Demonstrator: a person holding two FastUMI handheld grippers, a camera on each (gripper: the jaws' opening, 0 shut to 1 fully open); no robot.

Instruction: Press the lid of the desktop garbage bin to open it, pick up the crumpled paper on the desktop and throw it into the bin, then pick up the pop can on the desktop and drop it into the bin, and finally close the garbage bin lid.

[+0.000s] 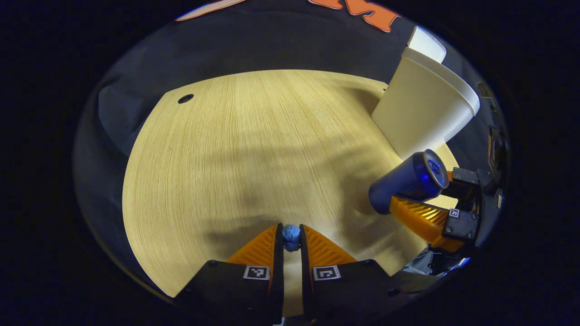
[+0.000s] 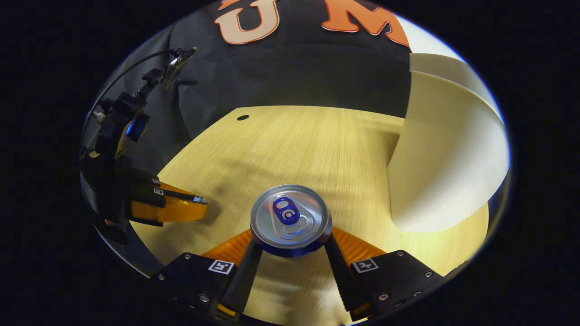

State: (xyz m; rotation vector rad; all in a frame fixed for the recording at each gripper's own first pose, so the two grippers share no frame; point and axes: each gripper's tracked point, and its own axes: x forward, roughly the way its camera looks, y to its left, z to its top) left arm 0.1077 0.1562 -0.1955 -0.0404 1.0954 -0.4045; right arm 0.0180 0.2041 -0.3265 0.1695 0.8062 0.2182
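Note:
A dark blue pop can (image 2: 290, 217) with a silver top is clamped between my right gripper's (image 2: 290, 244) fingers, its top facing the camera. In the left gripper view the same can (image 1: 403, 181) hangs tilted above the wooden table (image 1: 249, 149), held by the right gripper (image 1: 419, 210) just in front of the cream garbage bin (image 1: 421, 113). The bin's lid (image 1: 426, 43) stands up, so the bin is open. My left gripper (image 1: 291, 231) hovers low over the table with its fingers together and nothing held. The bin (image 2: 444, 172) stands close at the right in the right gripper view.
The left gripper (image 2: 199, 201) and its handle show at the far left in the right gripper view. A small round hole (image 1: 185, 98) sits near the table's far corner. Black cloth walls the booth behind the table.

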